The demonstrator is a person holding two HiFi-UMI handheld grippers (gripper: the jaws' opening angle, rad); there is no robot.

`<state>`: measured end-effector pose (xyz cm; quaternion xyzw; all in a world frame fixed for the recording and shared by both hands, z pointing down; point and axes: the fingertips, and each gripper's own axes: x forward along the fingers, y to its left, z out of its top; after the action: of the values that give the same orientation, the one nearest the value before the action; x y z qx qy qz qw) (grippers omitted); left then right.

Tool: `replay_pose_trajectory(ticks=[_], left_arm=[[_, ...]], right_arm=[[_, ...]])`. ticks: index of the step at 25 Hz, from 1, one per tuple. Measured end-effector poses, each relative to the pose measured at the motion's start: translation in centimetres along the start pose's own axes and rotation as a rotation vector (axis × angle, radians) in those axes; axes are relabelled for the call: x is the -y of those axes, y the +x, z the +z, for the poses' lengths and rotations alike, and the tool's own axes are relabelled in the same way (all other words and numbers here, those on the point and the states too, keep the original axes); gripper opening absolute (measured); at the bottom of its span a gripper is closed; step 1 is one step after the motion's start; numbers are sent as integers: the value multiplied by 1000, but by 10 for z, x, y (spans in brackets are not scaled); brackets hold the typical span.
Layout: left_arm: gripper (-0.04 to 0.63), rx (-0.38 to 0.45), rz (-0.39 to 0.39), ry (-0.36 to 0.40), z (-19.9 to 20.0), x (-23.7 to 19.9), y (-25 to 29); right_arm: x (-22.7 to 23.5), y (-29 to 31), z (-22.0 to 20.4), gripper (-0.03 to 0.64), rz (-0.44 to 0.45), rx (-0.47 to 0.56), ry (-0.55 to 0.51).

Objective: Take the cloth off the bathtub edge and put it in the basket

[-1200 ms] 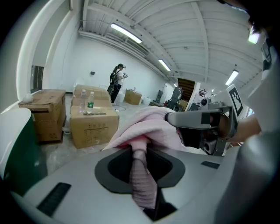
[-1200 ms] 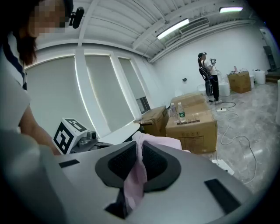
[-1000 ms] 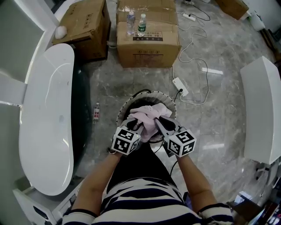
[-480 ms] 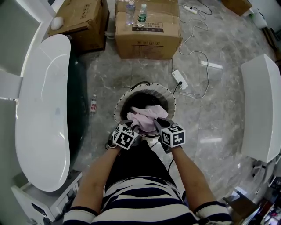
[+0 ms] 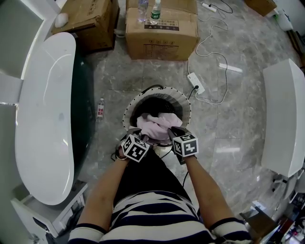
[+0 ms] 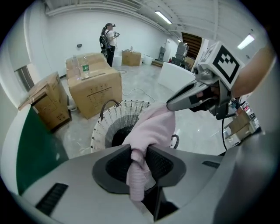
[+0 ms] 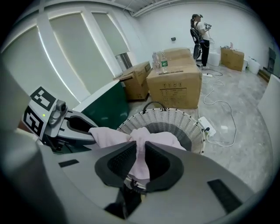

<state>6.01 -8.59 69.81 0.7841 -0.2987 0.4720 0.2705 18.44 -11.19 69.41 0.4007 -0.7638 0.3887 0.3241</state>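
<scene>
Cloth (image 5: pixel 157 125): pale pink, bunched, hung between both grippers over the near half of the basket's mouth; nowhere near the bathtub edge
Left gripper (image 5: pixel 142 136): jaws opening, with a twisted fold of the cloth pinched between the dark pads and a tail hanging below them (the pads press on the fabric in the left gripper view)
Right gripper (image 5: pixel 173 132): jaws close together, clamped on another fold of the cloth, which runs up between the pads
Basket (image 5: pixel 184 102): round, white woven wall, dark inside, black handle at the far rim; stands on the floor just ahead of the person
Bathtub (image 5: pixel 45 119): long, white, dark green outer side; at the person's left, apart from the basket
Floor (image 5: pixel 238 114): grey marbled tile
Cardboard boxes (image 5: pixel 162 28): beyond the basket, two clear bottles (image 5: pixel 155 12) upright on top
Power strip (image 5: pixel 196 89): white, on the floor just beyond the basket's right side, cable trailing off
Small bottle (image 5: pixel 100 108): lying on the floor between bathtub and basket
Second person (image 6: pixel 108 37): standing at the far wall
</scene>
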Motion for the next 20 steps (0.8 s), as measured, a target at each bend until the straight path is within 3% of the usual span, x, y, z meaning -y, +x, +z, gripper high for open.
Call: replay_pose_trajectory(ticks=[5, 10, 16, 20], left_arm=[[123, 77, 65, -28, 13, -10, -7], [119, 94, 55, -83, 24, -12, -12], [51, 128, 30, -175, 27, -12, -21], [41, 166, 5, -217, 30, -10, -28]], right_arm=[[-1, -5, 18, 64, -4, 59, -19], [1, -9, 18, 64, -14, 61, -5], [4, -15, 11, 64, -27, 71, 17], [7, -21, 10, 64, -35, 84, 31]])
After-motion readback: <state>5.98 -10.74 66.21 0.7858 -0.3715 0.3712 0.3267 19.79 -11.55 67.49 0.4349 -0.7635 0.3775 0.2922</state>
